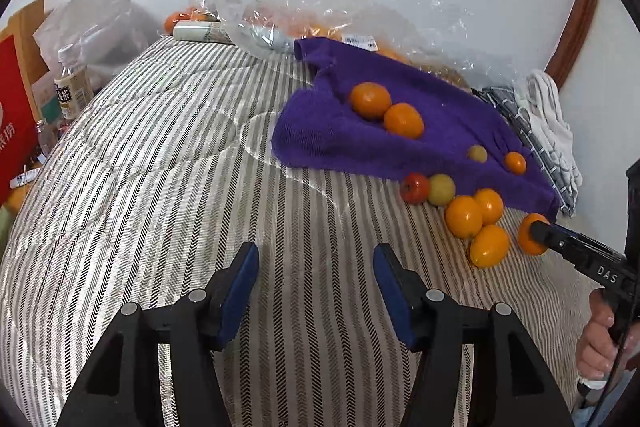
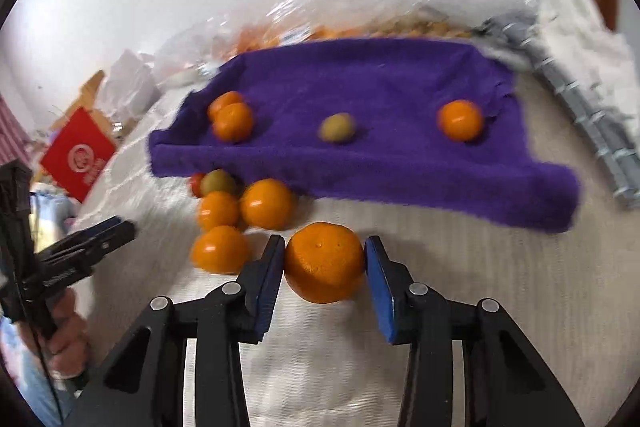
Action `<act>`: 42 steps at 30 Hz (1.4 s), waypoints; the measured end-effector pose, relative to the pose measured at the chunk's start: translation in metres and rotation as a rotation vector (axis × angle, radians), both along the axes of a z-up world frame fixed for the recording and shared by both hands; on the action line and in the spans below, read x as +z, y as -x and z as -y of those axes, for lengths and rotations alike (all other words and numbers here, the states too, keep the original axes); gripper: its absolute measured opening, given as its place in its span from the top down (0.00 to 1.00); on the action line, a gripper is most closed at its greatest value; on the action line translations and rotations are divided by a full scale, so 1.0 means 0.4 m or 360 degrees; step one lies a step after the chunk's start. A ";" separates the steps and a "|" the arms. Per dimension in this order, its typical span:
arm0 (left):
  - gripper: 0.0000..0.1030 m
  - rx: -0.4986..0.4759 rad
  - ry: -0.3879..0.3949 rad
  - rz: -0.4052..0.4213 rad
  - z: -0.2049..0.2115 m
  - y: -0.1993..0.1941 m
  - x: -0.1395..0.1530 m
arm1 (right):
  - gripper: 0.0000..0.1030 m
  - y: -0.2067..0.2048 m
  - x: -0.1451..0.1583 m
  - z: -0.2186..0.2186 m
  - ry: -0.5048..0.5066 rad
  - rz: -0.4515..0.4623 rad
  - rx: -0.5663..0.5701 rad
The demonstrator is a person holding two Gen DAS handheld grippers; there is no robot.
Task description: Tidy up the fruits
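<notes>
**Right gripper around one orange, left gripper empty**

Low centre of the right wrist view: right gripper [image 2: 325, 259] with its blue pads [image 2: 267, 283] on both sides of a round orange mandarin with dimpled skin [image 2: 323, 261], left pad touching, right pad touching or just beside it; a firm clench not possible to confirm. Same fruit at the right edge of the left wrist view [image 1: 529, 235], on the striped grey-white bed cover [image 1: 160, 167].

Bottom of the left wrist view: left gripper [image 1: 316, 283] spread wide, nothing between the pads, only striped cover under it.

Just left of the held mandarin: cluster of smooth orange fruits [image 2: 240, 223], with a small green-yellow fruit [image 2: 218, 182] and a red tomato-like fruit [image 1: 415, 187] behind, at the edge of the purple fluffy towel [image 2: 380, 167]. On the towel: two oranges touching [image 1: 386, 109], one small green fruit [image 2: 338, 127], one small orange [image 2: 460, 120], well apart.

Upper part: clear crinkled plastic bags [image 1: 320, 11] against the white wall.
</notes>
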State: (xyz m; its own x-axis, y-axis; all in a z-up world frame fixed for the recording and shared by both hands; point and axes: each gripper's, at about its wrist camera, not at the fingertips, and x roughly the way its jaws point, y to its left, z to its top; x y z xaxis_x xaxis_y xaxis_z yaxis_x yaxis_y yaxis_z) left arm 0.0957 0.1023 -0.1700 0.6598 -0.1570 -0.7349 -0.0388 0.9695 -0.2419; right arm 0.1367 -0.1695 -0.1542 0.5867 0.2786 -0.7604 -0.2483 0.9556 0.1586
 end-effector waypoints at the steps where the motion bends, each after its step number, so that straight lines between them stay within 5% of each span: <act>1: 0.45 -0.0001 0.0001 -0.0003 0.000 0.000 -0.001 | 0.60 0.001 0.003 0.014 0.0037 0.0023 -0.0028; 30: 0.40 -0.0036 -0.0002 -0.0048 0.002 -0.013 0.000 | 0.59 -0.010 -0.046 0.061 0.0028 0.0028 0.0000; 36: 0.42 -0.0119 -0.0054 -0.0224 0.045 -0.021 0.025 | 0.59 0.012 -0.037 0.067 0.0070 0.0102 -0.0045; 42: 0.42 -0.0161 -0.0212 -0.0184 0.128 -0.076 0.058 | 0.59 0.014 -0.035 0.077 0.0102 0.0106 -0.0100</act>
State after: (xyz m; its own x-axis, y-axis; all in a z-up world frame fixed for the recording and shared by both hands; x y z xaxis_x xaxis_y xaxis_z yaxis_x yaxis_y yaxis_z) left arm 0.1263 0.0511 -0.1468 0.5554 -0.1145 -0.8236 0.0402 0.9930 -0.1110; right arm 0.1310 -0.2005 -0.1683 0.6515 0.1917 -0.7340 -0.1953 0.9773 0.0819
